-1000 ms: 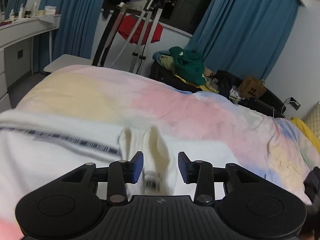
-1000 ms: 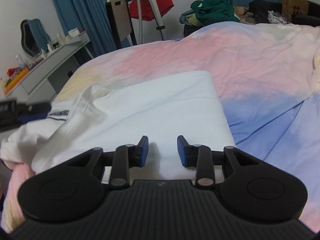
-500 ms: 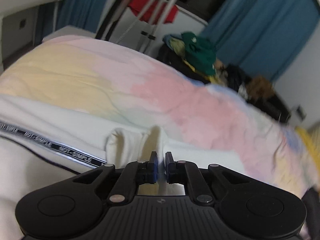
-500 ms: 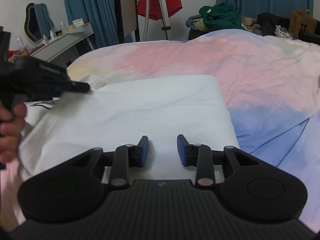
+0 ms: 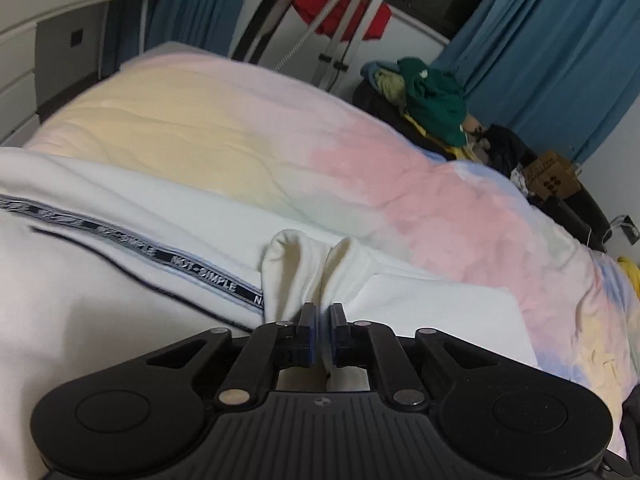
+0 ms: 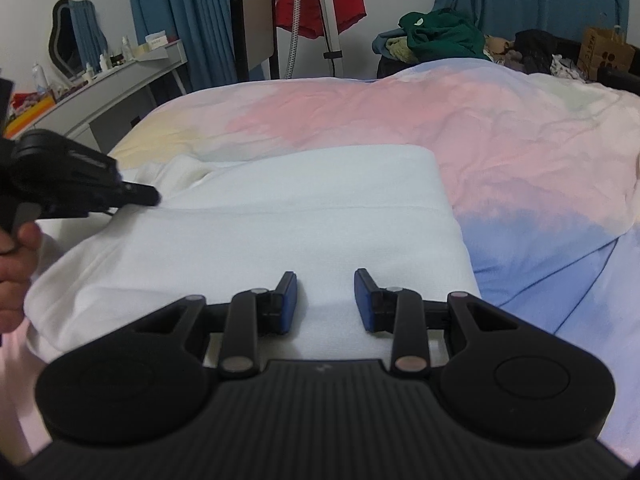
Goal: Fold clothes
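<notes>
While left tongs [image 5: 320, 334] pinch 1 white garment [image 5: 304, 276], right tongs [image 6: 326, 300] hover spread above it.

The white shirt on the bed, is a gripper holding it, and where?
Yes. The left gripper is shut on a bunched-up fold of the white shirt, near its black printed stripe. The right gripper is open, holding nothing.
</notes>
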A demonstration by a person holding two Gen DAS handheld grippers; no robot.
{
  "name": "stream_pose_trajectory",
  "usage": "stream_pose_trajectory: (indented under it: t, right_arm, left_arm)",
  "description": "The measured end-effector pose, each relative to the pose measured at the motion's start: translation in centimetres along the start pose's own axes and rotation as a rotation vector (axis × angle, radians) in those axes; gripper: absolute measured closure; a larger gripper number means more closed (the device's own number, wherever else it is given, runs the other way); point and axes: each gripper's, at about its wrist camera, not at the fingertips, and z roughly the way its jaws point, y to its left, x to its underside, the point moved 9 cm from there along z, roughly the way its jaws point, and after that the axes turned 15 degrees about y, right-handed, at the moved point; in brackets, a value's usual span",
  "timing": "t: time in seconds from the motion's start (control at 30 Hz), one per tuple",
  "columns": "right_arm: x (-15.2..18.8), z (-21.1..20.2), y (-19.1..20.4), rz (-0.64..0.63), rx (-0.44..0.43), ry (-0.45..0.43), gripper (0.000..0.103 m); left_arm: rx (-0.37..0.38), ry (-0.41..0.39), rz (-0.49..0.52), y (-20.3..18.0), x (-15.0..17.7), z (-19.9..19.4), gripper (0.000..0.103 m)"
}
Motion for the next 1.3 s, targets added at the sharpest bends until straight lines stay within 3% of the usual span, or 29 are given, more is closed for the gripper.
stream_pose_trajectory:
  t: [0.2, 0.27, 0.37, 0.43, 0.47, 0.53, 0.63, 0.7, 0.8, 0.97, 1.13, 1.3]
  right_arm:
    - [0.0, -0.1, 0.2, -0.011, -0.005, 0.005, 0.069]
    - [-0.1, -0.2, 0.0, -0.005, -0.013, 0.008, 0.069]
    - [0.1, -0.5, 0.0, 0.005, -0.017, 0.010, 0.069]
    - [0.2, -0.8, 0.0, 0.012, -0.016, 0.003, 0.069]
    - [0.3, -1.0, 0.0, 0.017, -0.014, -0.001, 0.069]
    - [0.5, -1.3, 0.1, 0.023, -0.009, -0.011, 0.069]
    - [0.5, -2.3, 0.2, 0.036, -0.014, -0.038, 0.068]
    - [0.5, -2.9, 0.5, 0.034, -0.010, -0.064, 0.068]
    - [0.4, -3.5, 1.1, 0.017, 0.019, -0.092, 0.068]
    - [0.7, -3.6, 1.9, 0.004, 0.021, -0.086, 0.069]
    - [0.8, -3.2, 2.7, -0.012, -0.012, -0.074, 0.069]
    - [0.9, -2.8, 3.8, -0.050, -0.029, -0.063, 0.069]
  left_arm:
    - [-0.015, -0.063, -0.036, 0.2, 3.2, -5.1, 0.095]
    - [-0.020, -0.084, -0.047, 0.2, 4.3, -6.9, 0.090]
    - [-0.027, -0.115, -0.065, 0.3, 5.9, -9.4, 0.075]
    - [-0.032, -0.136, -0.077, 0.4, 6.9, -11.2, 0.047]
    - [-0.035, -0.147, -0.083, 0.4, 7.5, -12.0, 0.040]
    - [-0.017, -0.166, -0.182, 2.9, 8.1, -13.6, 0.023]
    - [0.009, -0.194, -0.332, 6.8, 9.0, -16.0, 0.012]
    - [0.048, -0.223, -0.512, 10.2, 10.0, -17.1, 0.006]
    - [0.114, -0.223, -0.684, 14.0, 11.1, -17.2, 0.006]
    - [0.218, -0.212, -0.828, 16.7, 11.4, -15.9, 0.006]
    - [0.263, -0.239, -0.881, 18.1, 10.3, -13.8, 0.007]
    - [0.245, -0.246, -0.928, 20.1, 9.4, -11.6, 0.008]
